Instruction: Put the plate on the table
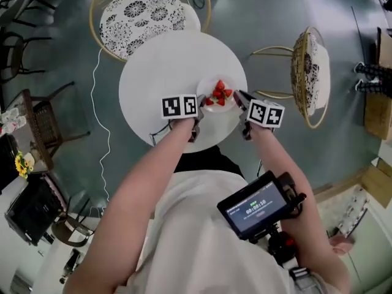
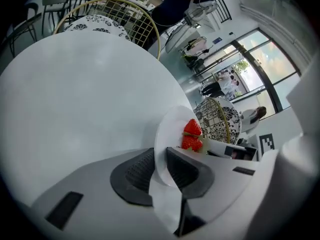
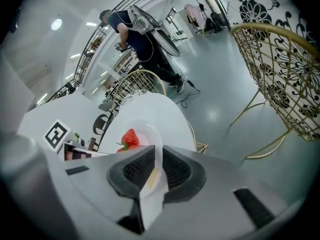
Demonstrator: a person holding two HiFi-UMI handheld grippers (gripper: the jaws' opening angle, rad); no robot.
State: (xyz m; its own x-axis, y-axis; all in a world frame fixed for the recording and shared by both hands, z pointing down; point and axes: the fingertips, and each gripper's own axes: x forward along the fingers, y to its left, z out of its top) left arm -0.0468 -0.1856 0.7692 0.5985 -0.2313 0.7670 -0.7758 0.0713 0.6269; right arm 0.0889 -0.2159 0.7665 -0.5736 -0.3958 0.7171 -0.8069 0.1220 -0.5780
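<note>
The plate (image 1: 210, 85), round and white with no long axis, lay face up over the near part of the round white tabletop (image 1: 171, 63); whether it touched the surface could not be told. Nearest the camera, a small screen (image 1: 256, 208) at the person's chest showed a row of timer digits too small to read surely. The left gripper (image 1: 199, 110) had its jaws closed on the plate's left rim, and the right gripper (image 1: 241, 98) had its jaws closed on the opposite rim. In the right gripper view a small yellowish sticker (image 3: 149, 177) showed on the plate between the jaws, its print unreadable. A few red strawberries (image 1: 218, 95) sat on the plate. Beyond the tabletop stood a gold wire chair (image 1: 144, 11) with a black-and-white floral cushion, and a second one (image 1: 310, 73) stood to the right.
</note>
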